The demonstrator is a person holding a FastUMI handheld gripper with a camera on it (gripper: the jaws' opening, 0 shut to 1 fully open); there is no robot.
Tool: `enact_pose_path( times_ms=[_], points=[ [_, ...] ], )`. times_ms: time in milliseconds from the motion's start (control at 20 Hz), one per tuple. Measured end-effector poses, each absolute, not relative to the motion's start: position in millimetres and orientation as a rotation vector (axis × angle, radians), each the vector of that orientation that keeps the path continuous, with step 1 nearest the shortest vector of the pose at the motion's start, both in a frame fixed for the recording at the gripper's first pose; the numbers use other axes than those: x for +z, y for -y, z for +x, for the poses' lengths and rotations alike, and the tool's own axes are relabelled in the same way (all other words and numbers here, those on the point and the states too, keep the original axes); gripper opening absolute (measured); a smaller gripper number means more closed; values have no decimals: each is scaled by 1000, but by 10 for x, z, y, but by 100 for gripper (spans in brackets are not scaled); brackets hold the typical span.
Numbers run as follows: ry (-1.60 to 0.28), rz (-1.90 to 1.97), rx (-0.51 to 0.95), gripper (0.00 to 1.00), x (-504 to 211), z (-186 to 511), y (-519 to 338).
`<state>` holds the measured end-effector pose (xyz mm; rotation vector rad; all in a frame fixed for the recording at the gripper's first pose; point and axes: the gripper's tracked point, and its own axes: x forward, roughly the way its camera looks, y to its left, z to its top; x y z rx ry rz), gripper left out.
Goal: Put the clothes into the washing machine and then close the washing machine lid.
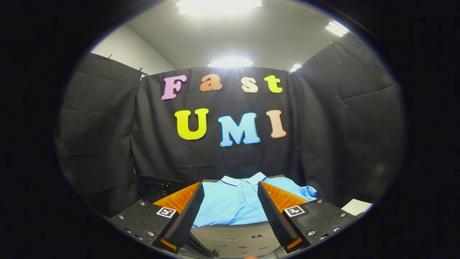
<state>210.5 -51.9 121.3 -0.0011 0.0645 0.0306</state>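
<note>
Gripper (230,205) fingers spread wide, grasping nothing. Light blue polo shirt (230,205) lies flat just ahead, between them, collar toward booth wall.

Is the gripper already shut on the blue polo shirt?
No, the gripper is open, fingers spread apart with the blue polo shirt lying flat ahead.

My gripper view rides low behind the fingers (187,210), facing level toward the far wall, near the shirt (230,205).

Glaring ceiling lights (218,5) overhead — dim booth below, edges bowed by fisheye, focus fairly sharp.
</note>
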Motion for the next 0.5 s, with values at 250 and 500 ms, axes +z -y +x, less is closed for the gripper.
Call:
enact_pose_path(
  times_ms=[250, 500],
  points=[
    [-108, -37, 30, 93, 1210, 2494, 626],
    [-210, -21, 43, 93, 1005, 2874, 718]
  ],
)
